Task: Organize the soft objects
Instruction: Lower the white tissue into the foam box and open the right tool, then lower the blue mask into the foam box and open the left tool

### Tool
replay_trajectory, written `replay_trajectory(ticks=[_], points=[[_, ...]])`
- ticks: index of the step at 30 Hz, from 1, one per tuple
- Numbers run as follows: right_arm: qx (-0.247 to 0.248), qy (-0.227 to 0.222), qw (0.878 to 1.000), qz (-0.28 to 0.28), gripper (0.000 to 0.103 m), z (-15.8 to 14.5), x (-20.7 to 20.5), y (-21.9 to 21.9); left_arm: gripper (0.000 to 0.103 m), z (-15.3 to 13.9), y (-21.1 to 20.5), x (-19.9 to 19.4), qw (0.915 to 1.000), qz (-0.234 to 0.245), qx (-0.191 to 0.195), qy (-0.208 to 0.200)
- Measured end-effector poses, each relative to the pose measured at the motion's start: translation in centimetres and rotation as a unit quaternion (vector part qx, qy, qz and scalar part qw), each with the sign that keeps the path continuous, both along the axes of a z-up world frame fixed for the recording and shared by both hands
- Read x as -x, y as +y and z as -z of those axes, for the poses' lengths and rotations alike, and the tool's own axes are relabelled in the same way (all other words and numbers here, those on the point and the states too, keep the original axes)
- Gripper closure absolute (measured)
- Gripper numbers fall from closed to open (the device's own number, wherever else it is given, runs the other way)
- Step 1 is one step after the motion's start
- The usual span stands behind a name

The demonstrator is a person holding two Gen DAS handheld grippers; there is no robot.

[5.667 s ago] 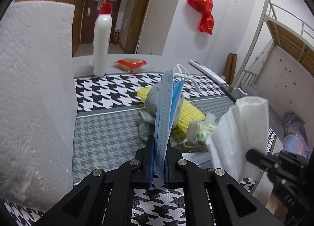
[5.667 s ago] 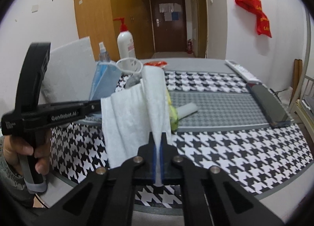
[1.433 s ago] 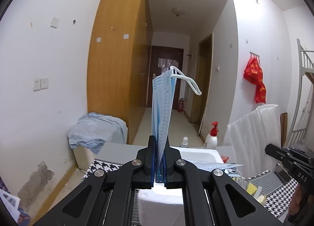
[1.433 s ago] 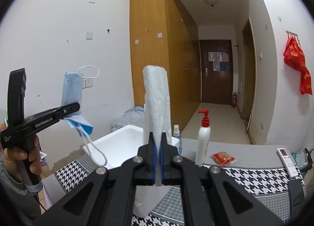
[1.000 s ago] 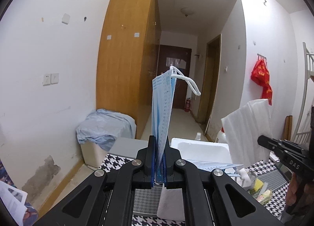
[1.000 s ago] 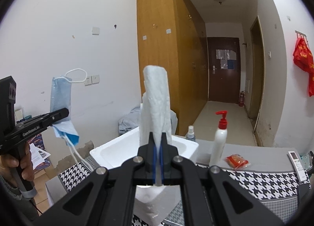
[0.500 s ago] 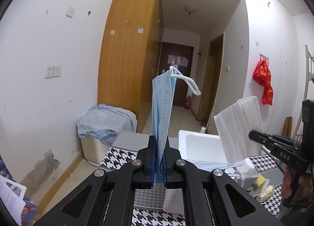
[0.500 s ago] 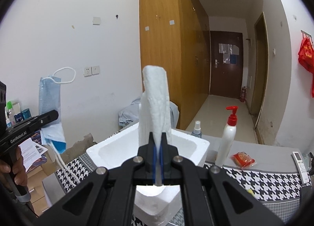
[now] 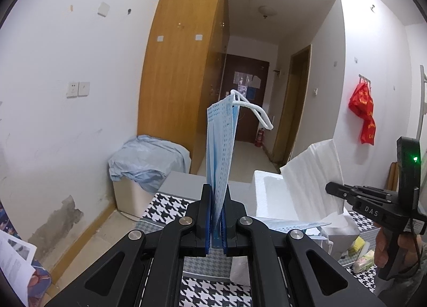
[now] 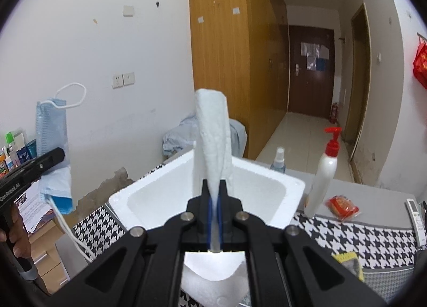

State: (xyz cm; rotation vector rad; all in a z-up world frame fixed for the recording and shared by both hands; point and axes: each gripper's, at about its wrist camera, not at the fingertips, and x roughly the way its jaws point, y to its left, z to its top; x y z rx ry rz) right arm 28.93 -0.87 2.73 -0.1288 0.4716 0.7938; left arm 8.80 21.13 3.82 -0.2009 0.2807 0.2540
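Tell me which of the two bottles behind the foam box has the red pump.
The tall white bottle right of the foam box; the small clear spray bottle beside it has a white cap.

Foam box (image 10: 269,195) nearer right gripper (image 10: 213,200).

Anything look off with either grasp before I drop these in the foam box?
Mostly fine. The face mask in the left gripper has an ear loop dangling loose below; it could snag the foam box rim.
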Motion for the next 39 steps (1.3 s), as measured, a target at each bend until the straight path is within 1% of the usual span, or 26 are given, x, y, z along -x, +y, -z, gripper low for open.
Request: replay_trajectory(ticks=[2,3,4,5,6,7,8,10,17,18,21,25,31,39], points=[[0.002,0.004,1.0,-0.001,0.097,0.2,-0.2,0.1,0.097,0.1,0.1,0.0,1.0,-0.002,0.001,0.001],[0.003,0.006,1.0,0.001,0.092,0.3,-0.2,0.2,0.097,0.1,0.1,0.0,1.0,-0.002,0.001,0.002],[0.004,0.007,1.0,0.002,0.076,0.3,-0.3,0.2,0.097,0.1,0.1,0.1,1.0,-0.003,0.001,0.002],[0.005,0.008,1.0,0.001,0.062,0.4,-0.3,0.3,0.097,0.1,0.1,0.1,1.0,-0.003,0.001,0.002],[0.003,0.011,1.0,0.0,0.03,0.4,-0.3,0.2,0.097,0.1,0.1,0.1,1.0,-0.003,0.001,0.002],[-0.003,0.012,1.0,0.0,0.012,0.4,-0.2,0.0,0.097,0.0,0.1,0.1,1.0,-0.004,0.0,0.002],[-0.012,0.011,1.0,0.002,0.009,0.3,-0.1,-0.3,0.097,0.0,0.1,0.1,1.0,-0.005,0.0,0.002],[-0.022,0.009,1.0,0.002,0.008,0.0,0.0,-0.7,0.097,0.0,0.1,-0.1,1.0,-0.006,-0.001,0.004],[-0.015,0.007,1.0,0.007,0.008,-0.1,0.4,-1.2,0.097,-0.3,-0.2,-0.4,1.0,-0.005,-0.006,0.005],[-0.014,0.006,1.0,0.006,0.007,-0.1,0.5,-1.3,0.097,-0.3,-0.3,-0.5,1.0,-0.004,-0.006,0.005],[-0.018,0.0,1.0,0.01,0.0,-0.2,0.7,-1.8,0.097,-0.4,-0.4,-0.6,1.0,-0.003,-0.006,0.006],[-0.016,-0.011,1.0,0.009,0.0,-0.4,1.2,-2.3,0.097,-0.7,-0.7,-0.9,1.0,0.001,-0.007,0.005],[-0.016,-0.016,1.0,0.016,0.0,-0.5,1.4,-3.8,0.097,-1.3,-1.4,-1.5,0.9999,0.006,-0.01,0.002],[-0.017,-0.027,0.999,0.024,0.0,-0.9,1.7,-5.9,0.097,-1.8,-2.7,-3.3,0.9996,0.025,-0.013,0.0]])
